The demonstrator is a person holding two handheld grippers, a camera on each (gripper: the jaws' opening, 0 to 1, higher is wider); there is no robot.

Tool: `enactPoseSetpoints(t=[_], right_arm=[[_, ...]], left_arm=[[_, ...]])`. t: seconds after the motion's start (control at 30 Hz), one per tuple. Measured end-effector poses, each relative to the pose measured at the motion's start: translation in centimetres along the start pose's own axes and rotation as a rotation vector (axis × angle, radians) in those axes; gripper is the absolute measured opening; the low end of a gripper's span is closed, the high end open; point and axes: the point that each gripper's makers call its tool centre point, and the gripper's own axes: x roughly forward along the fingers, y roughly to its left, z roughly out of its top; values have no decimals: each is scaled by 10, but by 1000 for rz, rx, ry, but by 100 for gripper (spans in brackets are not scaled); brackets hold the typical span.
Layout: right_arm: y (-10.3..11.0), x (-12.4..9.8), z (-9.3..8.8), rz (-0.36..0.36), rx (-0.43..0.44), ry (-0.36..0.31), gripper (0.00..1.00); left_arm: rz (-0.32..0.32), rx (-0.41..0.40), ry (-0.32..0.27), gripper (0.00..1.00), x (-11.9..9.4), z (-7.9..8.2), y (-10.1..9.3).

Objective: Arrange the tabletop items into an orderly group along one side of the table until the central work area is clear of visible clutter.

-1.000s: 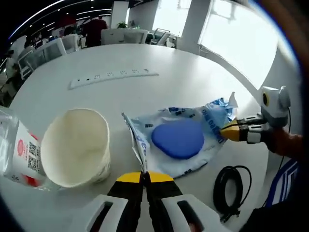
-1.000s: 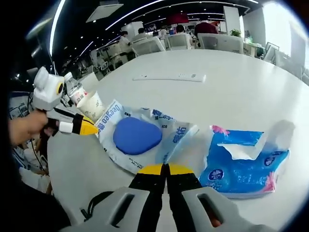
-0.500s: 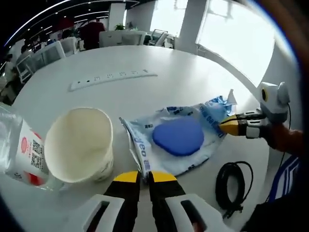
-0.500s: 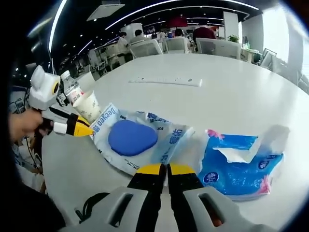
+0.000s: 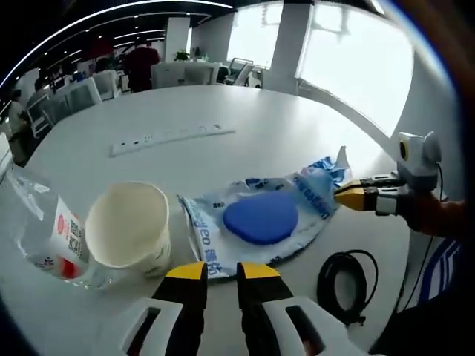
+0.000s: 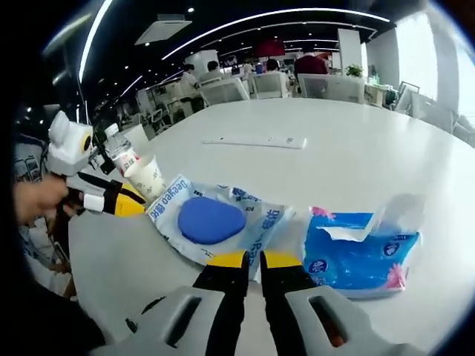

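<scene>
A round white table [image 5: 297,133] holds a flat wet-wipes pack [image 5: 260,222] with a blue lid, lying near the table's edge. In the left gripper view, the left gripper [image 5: 220,271] sits just short of the pack's near end, its yellow-tipped jaws slightly parted with nothing between them. Just beside the pack, on its left in this view, stands an empty paper cup [image 5: 130,237], and touching the cup's far side lies a clear plastic bottle [image 5: 41,233] with a red-and-white label. Beyond the pack, toward the table's middle, lies a white power strip [image 5: 172,136]. A coiled black cable [image 5: 347,285] lies near the pack by the table's edge.

In the right gripper view, the right gripper [image 6: 252,260] rests at the pack's other end, jaws a little apart and empty. Just beside the pack lies a blue tissue packet [image 6: 360,252] with a torn-open top.
</scene>
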Motion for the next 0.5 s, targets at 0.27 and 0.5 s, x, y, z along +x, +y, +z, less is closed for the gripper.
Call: enactPoseSetpoints(t=[0.27,0.5], right_arm=[[4,-18,0,4,22,-31,22],[13,-31,-17,3,21,-9,27]], left_arm=[[-11,18,-29,28,-15,-1,-11],[-36,40,-1,35,-20,-15,-27]])
